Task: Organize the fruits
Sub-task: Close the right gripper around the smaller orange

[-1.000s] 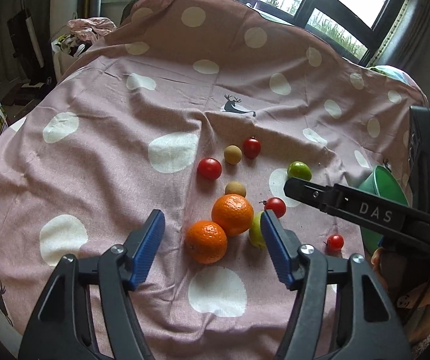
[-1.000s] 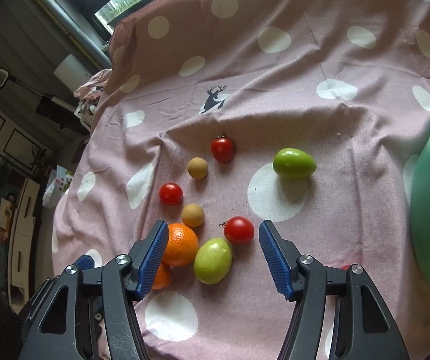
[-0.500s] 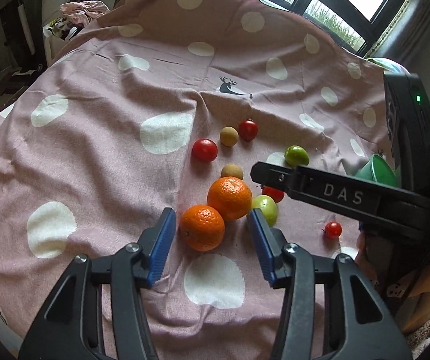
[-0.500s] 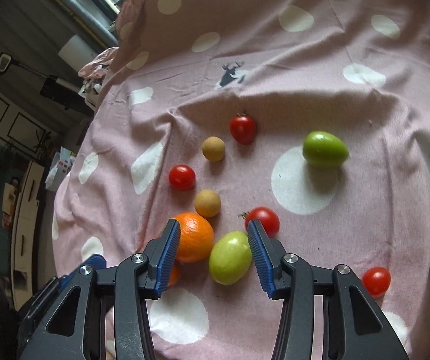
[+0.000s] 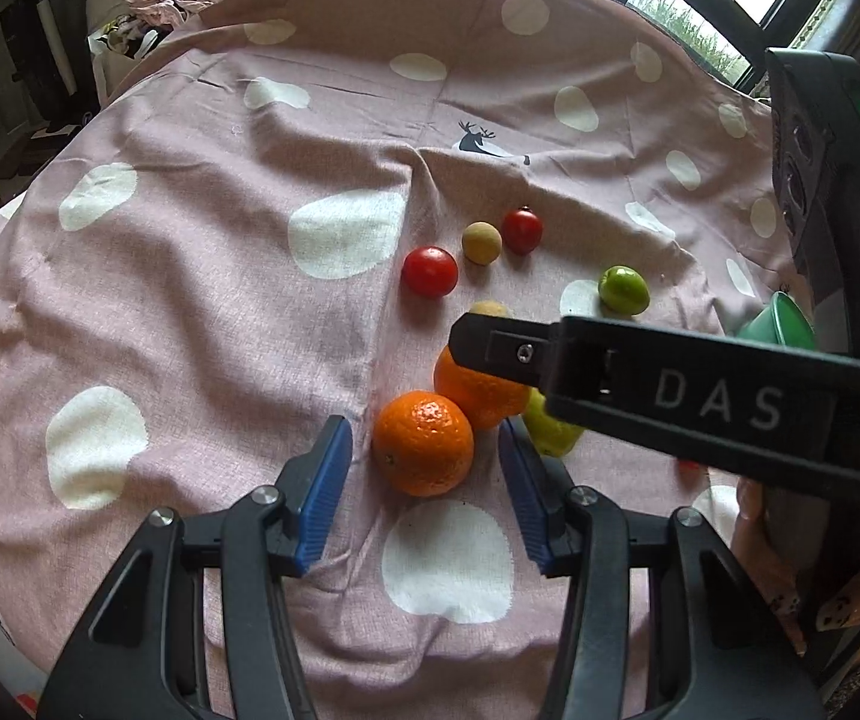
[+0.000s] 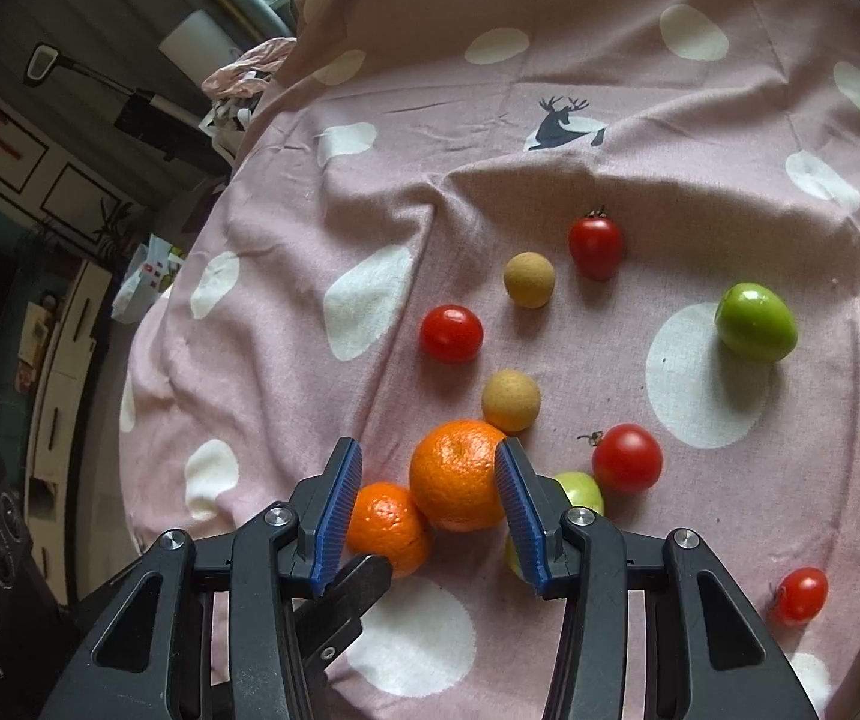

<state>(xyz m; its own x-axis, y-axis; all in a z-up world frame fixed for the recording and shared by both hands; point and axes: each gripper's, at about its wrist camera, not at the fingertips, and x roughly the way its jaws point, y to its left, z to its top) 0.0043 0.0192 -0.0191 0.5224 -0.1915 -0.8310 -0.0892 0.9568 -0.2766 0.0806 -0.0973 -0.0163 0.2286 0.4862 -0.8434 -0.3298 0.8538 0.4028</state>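
Pickup step, 2 oranges targeted. Left gripper (image 5: 420, 468) open, straddling near orange (image 5: 422, 443), pads clear of the skin. Right gripper (image 6: 430, 507) around far orange (image 6: 458, 474), right pad touching, left pad apart: not yet gripping. Next: close both squarely, then lift. Versus earlier: both jaws narrower, right just closing and now on the orange, not the green fruit (image 6: 580, 489).

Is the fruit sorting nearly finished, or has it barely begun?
Barely begun. Nothing looks sorted: tomatoes, green fruit and the rest lie loose on the cloth. The left gripper and the right gripper, just closing, each straddle an orange, neither lifted.
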